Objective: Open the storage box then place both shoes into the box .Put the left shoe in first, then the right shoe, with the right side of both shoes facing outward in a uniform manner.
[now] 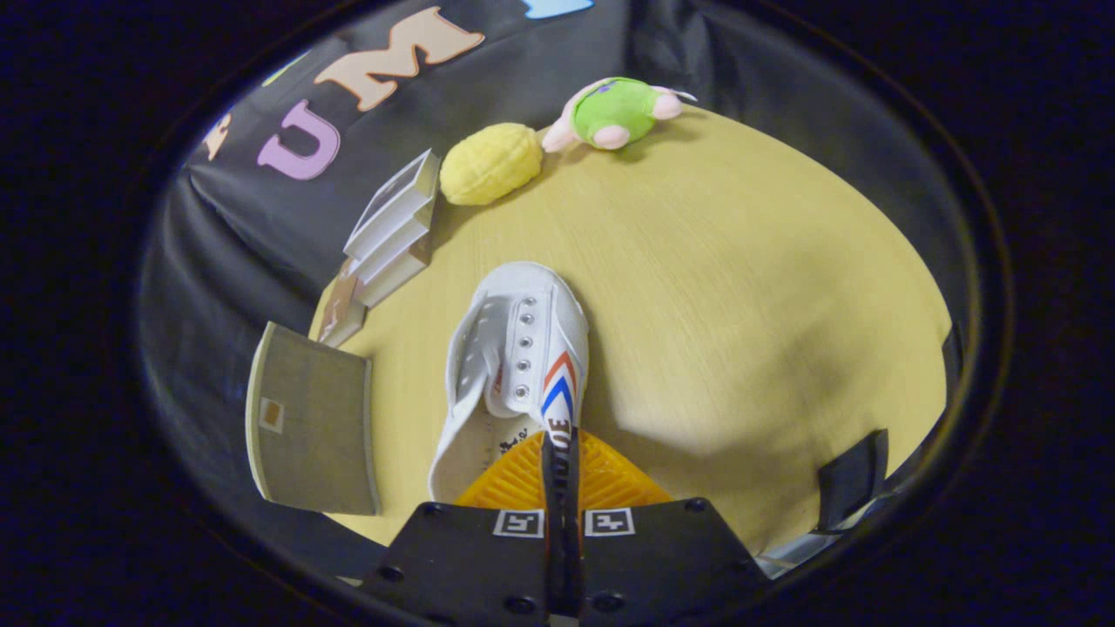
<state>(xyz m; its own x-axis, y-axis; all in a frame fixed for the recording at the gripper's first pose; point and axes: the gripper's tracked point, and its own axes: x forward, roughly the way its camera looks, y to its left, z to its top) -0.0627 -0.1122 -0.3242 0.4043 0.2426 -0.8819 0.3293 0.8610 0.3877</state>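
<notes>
Over the wooden table point(740, 287), the claw point(562, 453) clamps a white, red-and-blue-striped shoe point(518, 366).

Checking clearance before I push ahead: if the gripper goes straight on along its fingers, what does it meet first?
Nothing new at once: the gripper is already shut on the white shoe, carried ahead of it. Beyond the toe lies bare table, then probably the yellow plush; depth is unclear.

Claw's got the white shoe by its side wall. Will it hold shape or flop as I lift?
The shoe looks like soft canvas, so the wall pinched in the claw may fold. It seems light. Held near the heel, the toe will probably sag.
</notes>
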